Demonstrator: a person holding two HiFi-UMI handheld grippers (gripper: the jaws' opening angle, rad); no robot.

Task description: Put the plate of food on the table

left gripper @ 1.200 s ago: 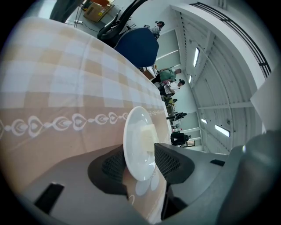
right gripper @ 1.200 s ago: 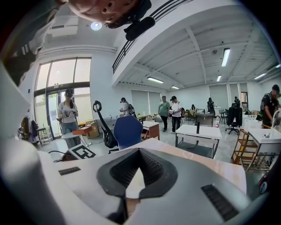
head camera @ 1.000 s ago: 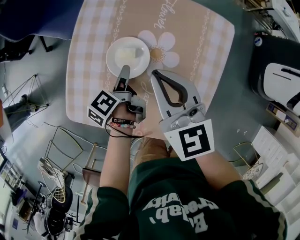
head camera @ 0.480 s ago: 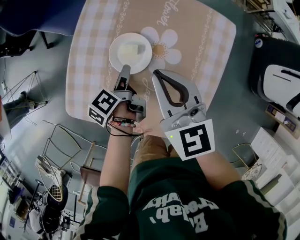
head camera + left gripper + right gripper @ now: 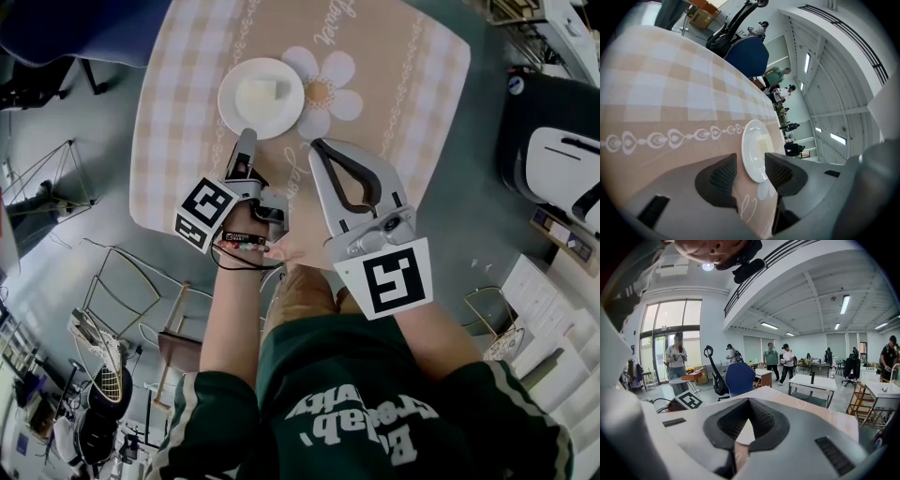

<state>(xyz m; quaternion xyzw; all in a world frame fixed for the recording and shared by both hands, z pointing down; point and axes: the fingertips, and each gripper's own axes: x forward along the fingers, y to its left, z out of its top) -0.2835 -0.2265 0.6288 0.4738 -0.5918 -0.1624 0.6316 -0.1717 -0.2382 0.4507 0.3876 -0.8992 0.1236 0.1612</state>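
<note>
A white plate (image 5: pixel 261 97) with a pale piece of food (image 5: pixel 264 93) lies on the table (image 5: pixel 403 84), which has a beige checked cloth with a daisy print. My left gripper (image 5: pixel 246 139) is at the plate's near rim. Its jaws are open, and in the left gripper view the plate (image 5: pixel 757 147) shows through the gap of the left gripper (image 5: pixel 750 171). My right gripper (image 5: pixel 319 146) hovers over the cloth just right of the plate, shut with nothing in it. In the right gripper view the right gripper (image 5: pixel 749 401) has its tips together.
A blue chair (image 5: pixel 66 28) stands beyond the table's far left corner. Wire racks (image 5: pixel 112 309) sit on the floor at the left, a black and white device (image 5: pixel 562 159) at the right. Several people (image 5: pixel 776 359) stand far back in the hall.
My left gripper has drawn back a little, so its tips now reach only the plate's near rim. The plate stays on the table. The right gripper has barely moved.
</note>
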